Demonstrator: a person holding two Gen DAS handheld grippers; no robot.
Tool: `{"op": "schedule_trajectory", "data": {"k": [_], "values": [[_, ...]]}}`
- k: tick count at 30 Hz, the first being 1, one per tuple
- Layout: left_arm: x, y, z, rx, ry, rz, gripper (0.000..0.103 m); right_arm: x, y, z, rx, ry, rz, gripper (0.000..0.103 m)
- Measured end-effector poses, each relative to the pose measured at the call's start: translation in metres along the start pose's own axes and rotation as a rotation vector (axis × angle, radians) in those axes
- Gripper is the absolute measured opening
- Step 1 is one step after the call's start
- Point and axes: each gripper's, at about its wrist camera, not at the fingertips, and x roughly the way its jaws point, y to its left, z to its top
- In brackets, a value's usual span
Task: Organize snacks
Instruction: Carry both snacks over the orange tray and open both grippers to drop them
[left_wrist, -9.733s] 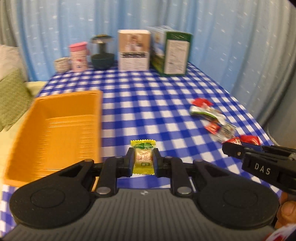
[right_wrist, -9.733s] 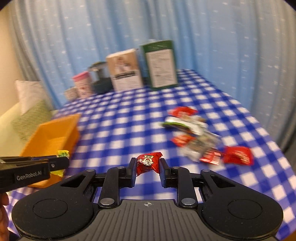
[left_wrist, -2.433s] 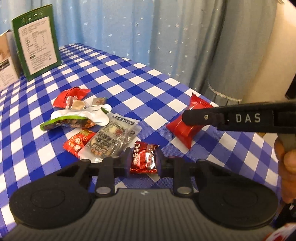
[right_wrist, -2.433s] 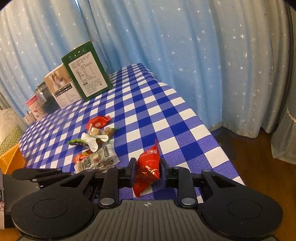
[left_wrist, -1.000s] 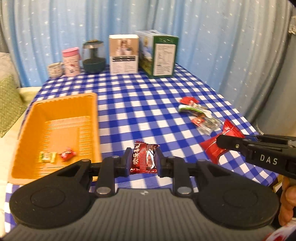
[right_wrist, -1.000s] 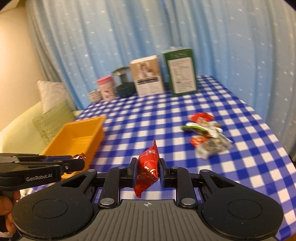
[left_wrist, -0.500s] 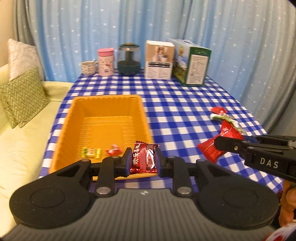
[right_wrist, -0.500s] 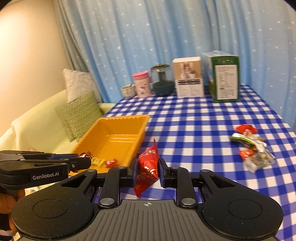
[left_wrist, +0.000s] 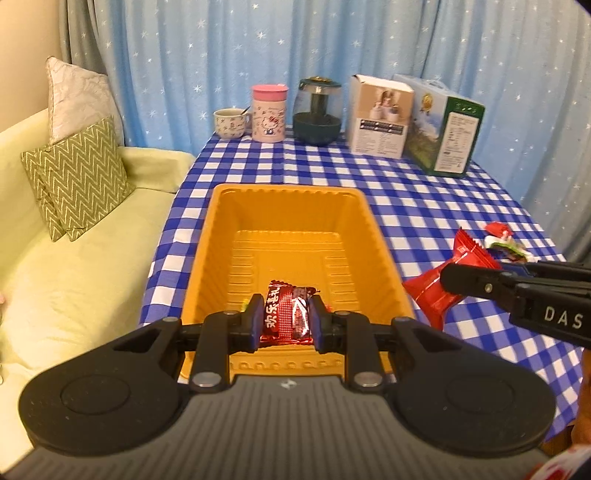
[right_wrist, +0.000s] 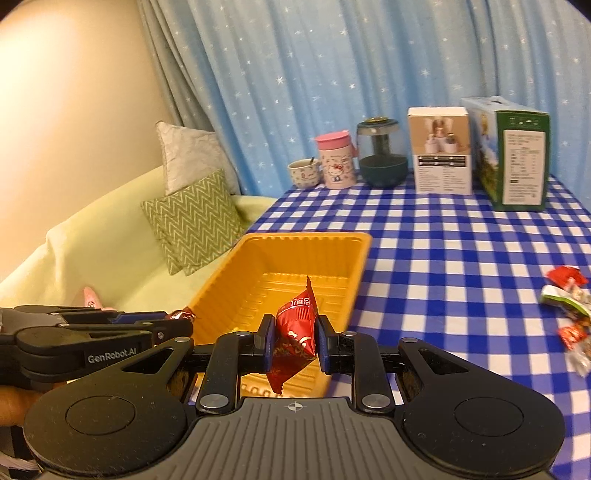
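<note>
My left gripper (left_wrist: 284, 319) is shut on a dark red foil snack packet (left_wrist: 286, 316), held over the near end of the orange tray (left_wrist: 295, 199). My right gripper (right_wrist: 294, 341) is shut on a bright red snack pouch (right_wrist: 297, 332) standing on edge, over the tray's (right_wrist: 306, 240) near right corner. In the left wrist view that red pouch (left_wrist: 439, 280) hangs just right of the tray. Small sweets lying in the tray are mostly hidden behind the grippers. Several loose snacks (right_wrist: 569, 306) remain on the checked cloth at the right.
At the table's far end stand a cup (left_wrist: 229, 123), a pink tumbler (left_wrist: 269, 112), a dark glass pot (left_wrist: 317, 110), a white box (left_wrist: 380, 114) and a green box (left_wrist: 447, 138). A pale green sofa (left_wrist: 74, 258) with cushions lies left of the table.
Both grippers have swung left with their packets, from beside the tray to over its near end. The tray now sits centred in the left wrist view.
</note>
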Motion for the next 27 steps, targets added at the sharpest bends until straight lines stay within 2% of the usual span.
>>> {"op": "schedule_trajectory", "data": {"k": [13, 16, 19, 27], "values": [[0.04, 0.018, 0.0, -0.004, 0.036, -0.002, 0.024, 0.048, -0.005, 0.001, 0.014, 0.04, 0.012, 0.023], [0.042, 0.021, -0.001, -0.025, 0.029, -0.009, 0.038, 0.053, -0.007, 0.001, 0.018, 0.048, 0.014, 0.023], [0.039, 0.025, -0.003, -0.033, 0.023, 0.001, 0.044, 0.054, -0.007, 0.001, 0.019, 0.05, 0.012, 0.023], [0.026, 0.033, -0.012, -0.047, 0.012, 0.033, 0.051, 0.057, -0.002, -0.003, 0.014, 0.058, 0.019, 0.023]]}}
